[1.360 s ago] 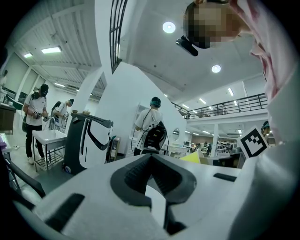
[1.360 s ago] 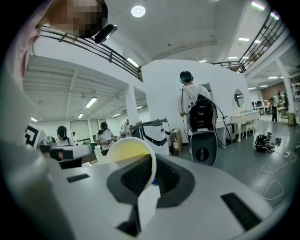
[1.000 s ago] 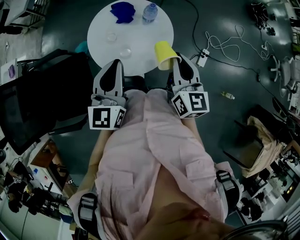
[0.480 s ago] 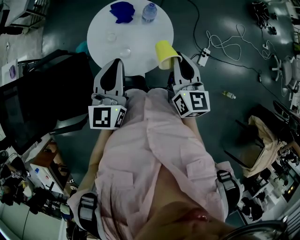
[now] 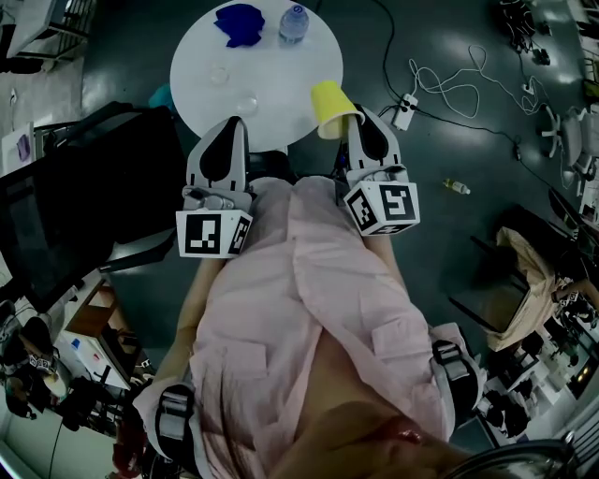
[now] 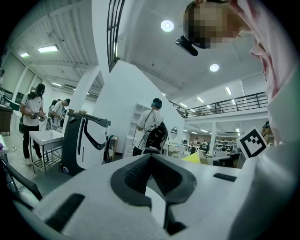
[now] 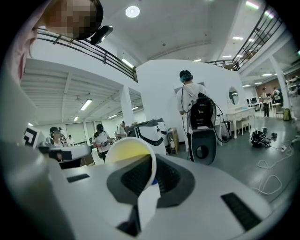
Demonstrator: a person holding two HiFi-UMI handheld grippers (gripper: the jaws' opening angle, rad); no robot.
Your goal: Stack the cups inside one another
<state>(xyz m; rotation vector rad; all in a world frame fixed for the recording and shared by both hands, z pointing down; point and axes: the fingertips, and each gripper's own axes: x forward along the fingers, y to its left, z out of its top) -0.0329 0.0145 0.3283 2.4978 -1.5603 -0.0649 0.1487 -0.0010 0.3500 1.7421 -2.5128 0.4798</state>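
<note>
**Yellow cup (image 5: 329, 108) in the right gripper (image 5: 354, 117), by the table (image 5: 281, 65) edge**

Pinched by its wall between the right jaws, tilted, with the mouth turned toward that gripper's camera and nothing seen inside. Held up at the jaw tips, over the near right edge of the round table. On the left gripper (image 5: 231, 126), jaws closed together on nothing, level with the right and apart from it. Farther back on the table, a near clear cup (image 5: 248, 103) and a far clear cup (image 5: 220, 73), apparently empty, plus a bottle (image 5: 293, 23) and a blue cloth (image 5: 239, 23).

Round white table (image 5: 281, 70), upper centre of frame, bearing crumpled blue item (image 5: 240, 22), clear bottle (image 5: 293, 22), near clear cup (image 5: 248, 103), far clear cup (image 5: 220, 73).
</note>
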